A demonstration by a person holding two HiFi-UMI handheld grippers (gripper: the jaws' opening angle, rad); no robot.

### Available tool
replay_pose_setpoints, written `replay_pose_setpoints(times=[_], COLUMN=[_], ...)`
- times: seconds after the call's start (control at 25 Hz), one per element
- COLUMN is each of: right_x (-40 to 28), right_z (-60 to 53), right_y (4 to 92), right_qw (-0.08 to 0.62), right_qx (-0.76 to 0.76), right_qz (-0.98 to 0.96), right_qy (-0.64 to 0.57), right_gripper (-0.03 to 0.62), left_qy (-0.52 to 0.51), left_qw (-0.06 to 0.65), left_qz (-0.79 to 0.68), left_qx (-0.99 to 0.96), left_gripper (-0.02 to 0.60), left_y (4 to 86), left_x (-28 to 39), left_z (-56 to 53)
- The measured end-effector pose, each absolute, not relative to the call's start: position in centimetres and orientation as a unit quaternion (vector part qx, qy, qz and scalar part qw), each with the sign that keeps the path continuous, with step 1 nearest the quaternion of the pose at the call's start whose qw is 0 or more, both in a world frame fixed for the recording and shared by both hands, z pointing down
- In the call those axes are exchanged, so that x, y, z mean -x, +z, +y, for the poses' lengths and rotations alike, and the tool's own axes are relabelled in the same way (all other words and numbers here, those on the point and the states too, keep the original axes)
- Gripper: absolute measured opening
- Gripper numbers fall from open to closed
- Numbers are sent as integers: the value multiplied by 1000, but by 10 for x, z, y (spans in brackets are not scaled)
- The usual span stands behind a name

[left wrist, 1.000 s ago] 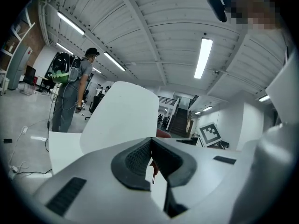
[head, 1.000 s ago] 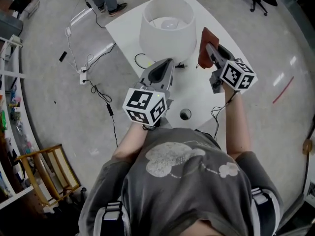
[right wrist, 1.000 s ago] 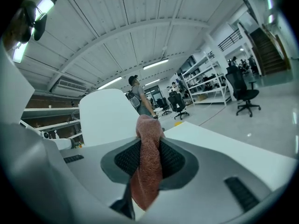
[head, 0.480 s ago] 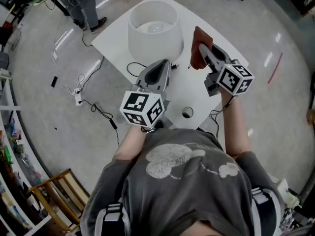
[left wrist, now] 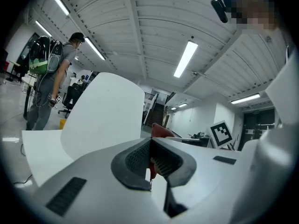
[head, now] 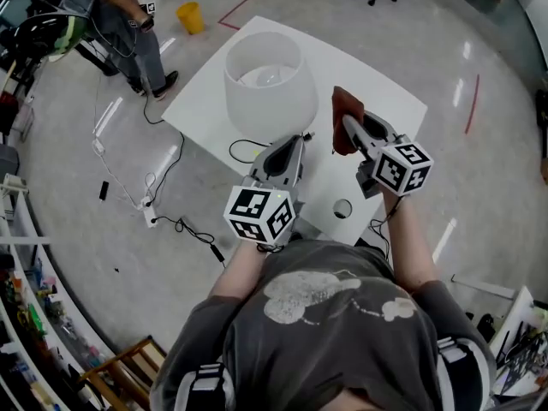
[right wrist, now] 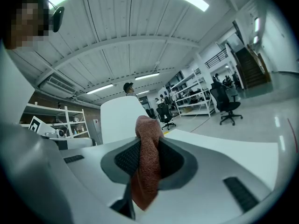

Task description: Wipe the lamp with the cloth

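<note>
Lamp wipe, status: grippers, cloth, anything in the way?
Left gripper shut, empty. Right gripper shut on cloth, held right of lamp, not touching. Nothing between cloth and lamp.

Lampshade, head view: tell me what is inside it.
Through the open top of the lampshade a pale round bulb shows. Whatever holds the bulb lower down is hidden by the bulb itself and the shade's wall.
</note>
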State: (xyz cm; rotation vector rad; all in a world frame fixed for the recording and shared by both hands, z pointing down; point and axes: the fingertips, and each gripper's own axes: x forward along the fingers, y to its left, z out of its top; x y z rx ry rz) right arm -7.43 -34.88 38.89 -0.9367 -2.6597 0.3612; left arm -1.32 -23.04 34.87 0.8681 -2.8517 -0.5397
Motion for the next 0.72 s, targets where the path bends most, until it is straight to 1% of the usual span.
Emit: replay_pose_setpoints(times=[0.2, 0.44, 0.72], right_x=[36, 15, -2], right_z=[-354, -367, -378], right_y=[410, 415, 407], right_qw=[151, 159, 150], right_qx=[296, 266, 261], right_qz=[-933, -940, -943], right_qy=[137, 146, 145], right_gripper=[86, 86, 86], left_qy=[-173, -175, -174], left_qw=[69, 76, 75], left_qz=[-929, -919, -919], left_qx=[-319, -345, -346], left_gripper=[8, 8, 8], left_y=[367, 365, 363], left_x=[-12, -25, -38], left_z=[-236, -245, -249])
